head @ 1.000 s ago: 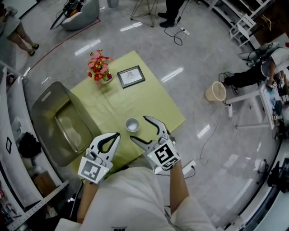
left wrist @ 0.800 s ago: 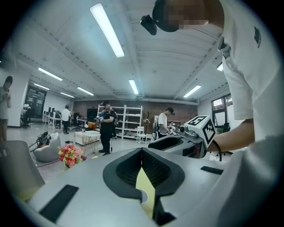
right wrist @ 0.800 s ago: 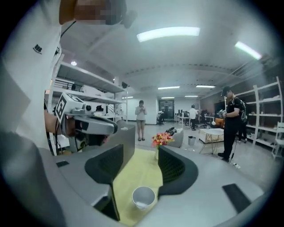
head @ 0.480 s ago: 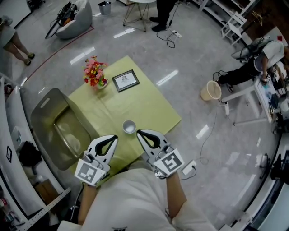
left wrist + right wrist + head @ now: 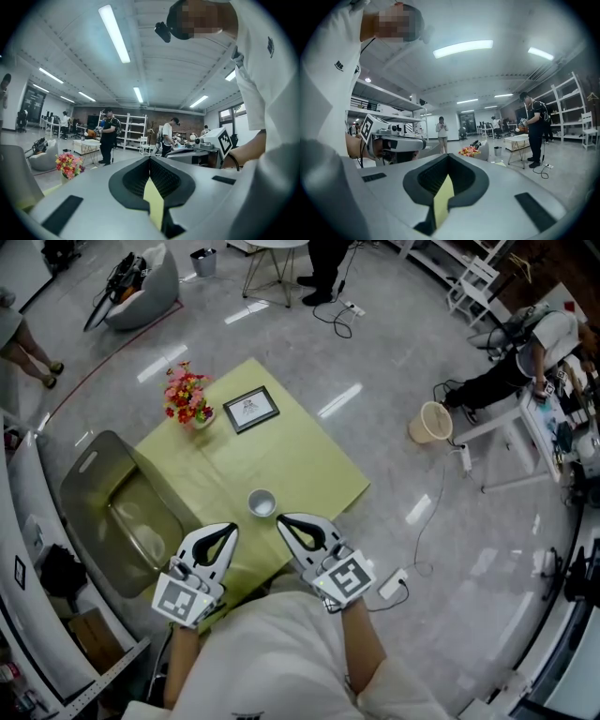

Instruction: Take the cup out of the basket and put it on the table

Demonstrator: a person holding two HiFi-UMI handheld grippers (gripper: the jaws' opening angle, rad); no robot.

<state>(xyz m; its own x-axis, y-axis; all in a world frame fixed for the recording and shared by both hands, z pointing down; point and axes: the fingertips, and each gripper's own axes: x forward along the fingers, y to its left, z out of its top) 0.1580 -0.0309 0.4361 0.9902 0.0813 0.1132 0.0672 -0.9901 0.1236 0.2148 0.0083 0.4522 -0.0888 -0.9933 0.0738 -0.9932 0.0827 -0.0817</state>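
Note:
A small white cup stands upright on the yellow-green table, near its front edge. The grey basket sits at the table's left side, and I cannot make out anything inside it. My right gripper hovers just right of the cup, apart from it. Its jaws have just been closing and are now shut with nothing between them. My left gripper hangs left of the cup, also shut and empty.
A vase of red flowers and a framed picture stand at the table's far end. A tan bucket and cables lie on the floor to the right. People stand around the room.
The right gripper stood wide open beside the cup. It has since shut and drawn back slightly toward me. The cup stays on the table. The left gripper has hardly moved.

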